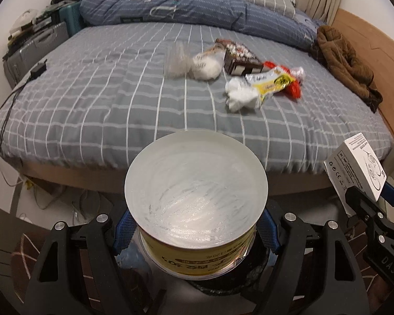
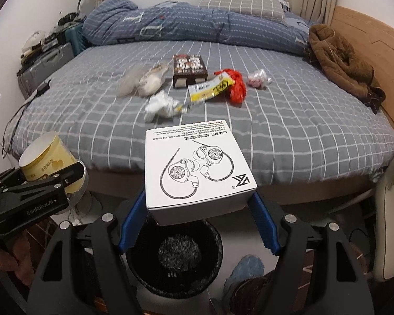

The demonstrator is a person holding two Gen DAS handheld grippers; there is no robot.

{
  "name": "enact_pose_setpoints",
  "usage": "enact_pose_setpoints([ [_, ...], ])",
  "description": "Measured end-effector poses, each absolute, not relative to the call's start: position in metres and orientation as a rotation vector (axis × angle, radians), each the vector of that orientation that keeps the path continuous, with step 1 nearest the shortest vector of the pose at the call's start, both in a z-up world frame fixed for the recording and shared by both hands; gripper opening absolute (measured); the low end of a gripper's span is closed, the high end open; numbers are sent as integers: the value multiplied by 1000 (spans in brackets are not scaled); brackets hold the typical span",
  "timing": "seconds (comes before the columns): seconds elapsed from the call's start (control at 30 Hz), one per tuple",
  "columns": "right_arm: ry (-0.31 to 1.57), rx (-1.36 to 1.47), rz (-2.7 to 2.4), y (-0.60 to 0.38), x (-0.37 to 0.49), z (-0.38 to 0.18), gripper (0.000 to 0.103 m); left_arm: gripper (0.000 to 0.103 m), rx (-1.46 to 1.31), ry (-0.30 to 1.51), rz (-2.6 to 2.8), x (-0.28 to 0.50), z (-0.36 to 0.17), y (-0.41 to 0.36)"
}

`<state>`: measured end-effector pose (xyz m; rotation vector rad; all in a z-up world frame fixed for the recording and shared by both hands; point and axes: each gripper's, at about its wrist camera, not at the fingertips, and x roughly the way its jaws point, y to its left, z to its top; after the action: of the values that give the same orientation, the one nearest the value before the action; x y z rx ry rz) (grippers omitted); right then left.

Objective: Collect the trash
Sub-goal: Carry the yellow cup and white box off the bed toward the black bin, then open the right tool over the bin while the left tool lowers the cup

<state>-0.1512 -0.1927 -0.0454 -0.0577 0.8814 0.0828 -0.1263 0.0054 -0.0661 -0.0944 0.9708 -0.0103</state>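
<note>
While held off the bed's [image 2: 302,131] near edge, above a black bin [image 2: 174,257]: left tongs [image 1: 195,232] clamped on a yellow tub [image 1: 197,257], right tongs [image 2: 198,218] clamped on a white earphone box [image 2: 197,168]. Strewn mid-bed, toward the far edge: wrappers [image 2: 210,89], crumpled tissue [image 2: 161,105], a brown box [image 2: 189,71].

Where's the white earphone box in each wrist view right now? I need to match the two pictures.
Left wrist: white earphone box at the far right edge, gripped by the right gripper.
Right wrist: bottom centre, between the blue pads, above the black trash bin.
Shared landmark: the brown jacket on the bed's right side.
</note>
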Motion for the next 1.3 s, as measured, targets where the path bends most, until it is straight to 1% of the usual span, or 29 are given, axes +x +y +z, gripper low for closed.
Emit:
enact_pose_setpoints([
  [0.17, 935, -43, 75, -196, -152, -70, 71, 75, -84, 1007, -5, -133, -88, 8],
  [0.57, 1078, -34, 74, -195, -148, -144, 71, 75, -76, 1129, -2, -132, -161, 11],
  [0.9, 1155, -65, 100, -181, -138, -188, 71, 75, -28, 1178, 9, -122, -205, 12],
  [1.1, 1202, -84, 124, -175, -132, -213, 71, 75, -56, 1228, 2, -116, -230, 18],
  [1.3, 1304, -102, 164, -167, -127, -245, 71, 75, -40, 1294, 36, -115, -254, 29],
])
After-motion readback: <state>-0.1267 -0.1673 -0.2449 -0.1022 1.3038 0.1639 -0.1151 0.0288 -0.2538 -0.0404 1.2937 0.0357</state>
